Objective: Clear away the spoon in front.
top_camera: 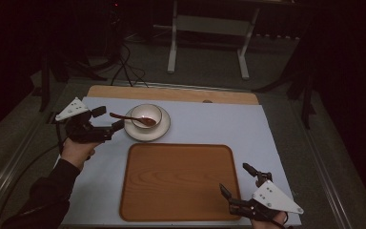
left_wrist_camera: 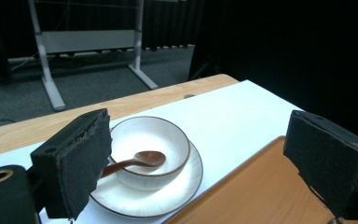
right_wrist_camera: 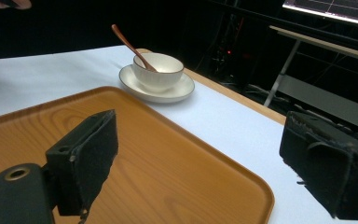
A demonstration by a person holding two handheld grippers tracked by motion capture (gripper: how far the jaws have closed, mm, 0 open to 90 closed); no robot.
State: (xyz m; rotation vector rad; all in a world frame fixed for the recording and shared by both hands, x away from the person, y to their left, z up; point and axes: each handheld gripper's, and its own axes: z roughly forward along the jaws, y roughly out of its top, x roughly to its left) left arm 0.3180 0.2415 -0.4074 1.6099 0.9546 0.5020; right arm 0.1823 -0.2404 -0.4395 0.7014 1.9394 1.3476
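Bowl (top_camera: 146, 114), white ceramic with a dark rim, stands on your round white saucer (top_camera: 164, 128) on the white-covered desk (top_camera: 228, 124), beyond the rectangular wooden tray (top_camera: 181, 183). Brown wooden spoon (top_camera: 133, 118) rests inside the bowl. Your left gripper (top_camera: 108, 120) sits beside the saucer, jaws open, holding nothing. Your right gripper (top_camera: 235, 179) has jaws open, empty, at the tray's corner.

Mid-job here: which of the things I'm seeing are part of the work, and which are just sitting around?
Part of the job:
- left gripper, open
- wooden spoon
- bowl
- saucer

Likely just nearby:
- wooden tray
- right gripper, open, at the tray's corner
- white stand on the floor behind
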